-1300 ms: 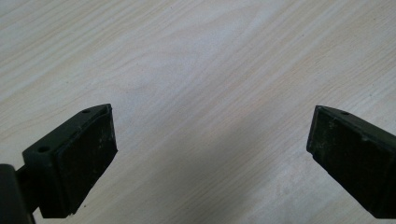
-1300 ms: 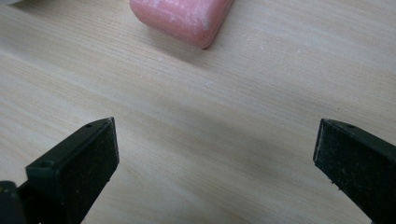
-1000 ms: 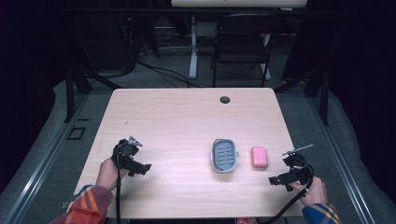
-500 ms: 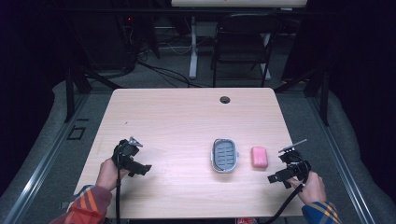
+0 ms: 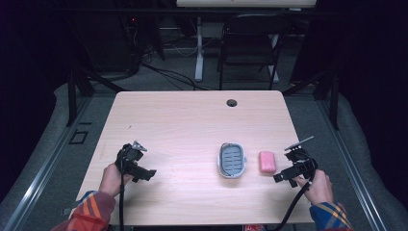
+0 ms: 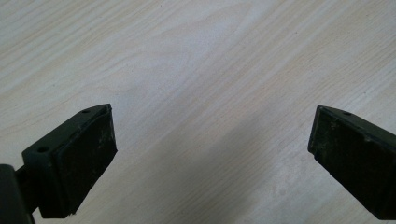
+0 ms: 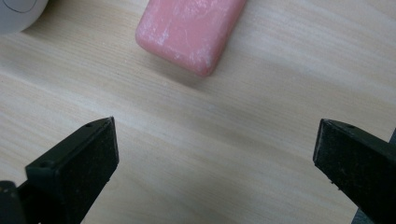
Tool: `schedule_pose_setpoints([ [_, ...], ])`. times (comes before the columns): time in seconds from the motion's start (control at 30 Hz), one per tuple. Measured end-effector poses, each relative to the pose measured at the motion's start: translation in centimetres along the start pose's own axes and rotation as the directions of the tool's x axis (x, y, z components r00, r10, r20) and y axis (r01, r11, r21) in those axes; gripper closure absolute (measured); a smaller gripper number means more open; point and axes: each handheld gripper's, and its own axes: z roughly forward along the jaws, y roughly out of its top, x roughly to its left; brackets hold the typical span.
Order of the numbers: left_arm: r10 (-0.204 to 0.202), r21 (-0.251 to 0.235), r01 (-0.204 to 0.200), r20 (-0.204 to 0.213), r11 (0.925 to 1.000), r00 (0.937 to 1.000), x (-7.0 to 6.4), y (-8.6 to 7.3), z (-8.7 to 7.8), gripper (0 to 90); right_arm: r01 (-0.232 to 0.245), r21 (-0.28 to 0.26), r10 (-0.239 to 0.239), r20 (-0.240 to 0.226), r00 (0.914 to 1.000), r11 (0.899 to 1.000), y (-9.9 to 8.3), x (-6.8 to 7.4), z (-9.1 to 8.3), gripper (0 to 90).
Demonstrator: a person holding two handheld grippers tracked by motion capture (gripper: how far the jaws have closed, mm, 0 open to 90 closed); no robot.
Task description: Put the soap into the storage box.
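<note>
A pink bar of soap lies flat on the wooden table, just right of a grey soap dish with a slotted bottom. My right gripper hovers close beside the soap's near right corner, open and holding nothing. In the right gripper view the soap lies ahead of the wide-apart jaws of the right gripper, and the dish's pale rim peeks in at the top left. My left gripper rests at the table's near left, open over bare wood; its left gripper view shows that gripper with nothing between its jaws.
A round cable hole sits near the table's far edge. A dark folding chair and floor cables stand behind the table. Bare wood stretches between the two grippers and across the far half.
My right gripper has edged a little left and forward toward the soap. The left gripper, the soap and the dish have stayed put.
</note>
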Motion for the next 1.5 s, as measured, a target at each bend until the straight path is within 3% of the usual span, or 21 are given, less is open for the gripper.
schedule_pose_setpoints([
  [0.27,0.0,-0.001,0.0,0.0,1.0,1.0,0.0,0.0,0.0,1.0,-0.009,0.022,0.01,-0.006,0.9999,1.0,1.2,0.2,0.3,0.0],
  [0.37,0.001,0.0,-0.001,0.001,1.0,1.0,0.0,0.0,0.0,1.0,-0.029,-0.002,0.028,-0.018,0.9994,1.0,1.5,0.3,0.5,0.0],
  [0.43,0.0,-0.001,0.0,0.002,1.0,1.0,0.0,0.0,0.0,1.0,-0.012,0.033,0.012,-0.015,0.9998,0.999,2.0,0.2,0.3,0.0],
  [0.63,-0.002,-0.003,0.002,0.005,1.0,1.0,0.0,0.0,0.0,1.0,-0.034,0.016,0.034,-0.002,0.9994,0.999,2.6,0.4,0.5,0.0],
  [0.67,-0.001,-0.003,0.001,0.005,1.0,1.0,0.0,0.0,0.0,1.0,-0.017,0.035,0.017,0.001,0.9999,0.999,2.8,0.4,0.5,0.0],
  [1.0,0.0,0.0,0.0,0.007,1.0,1.0,0.0,0.0,0.1,1.1,-0.029,0.052,0.03,-0.011,0.9995,0.998,4.1,0.4,0.7,0.0],
  [1.2,0.0,0.001,0.0,0.009,1.0,1.0,0.1,0.0,0.1,1.0,-0.071,0.04,0.072,-0.015,0.9973,0.997,4.8,0.6,1.3,0.0],
  [1.23,0.0,0.001,0.0,0.009,1.0,1.0,0.1,0.0,0.1,1.0,-0.046,0.068,0.047,-0.02,0.9987,0.997,5.0,0.4,1.2,0.0],
  [1.47,0.001,-0.001,-0.001,0.008,1.0,1.0,0.1,0.0,0.1,1.0,-0.053,0.096,0.054,-0.011,0.9985,0.994,5.7,0.5,2.0,0.0],
  [1.5,0.001,0.0,-0.001,0.009,1.0,1.0,0.1,0.0,0.1,1.0,-0.077,0.078,0.077,-0.004,0.997,0.994,5.7,0.6,2.2,0.0],
])
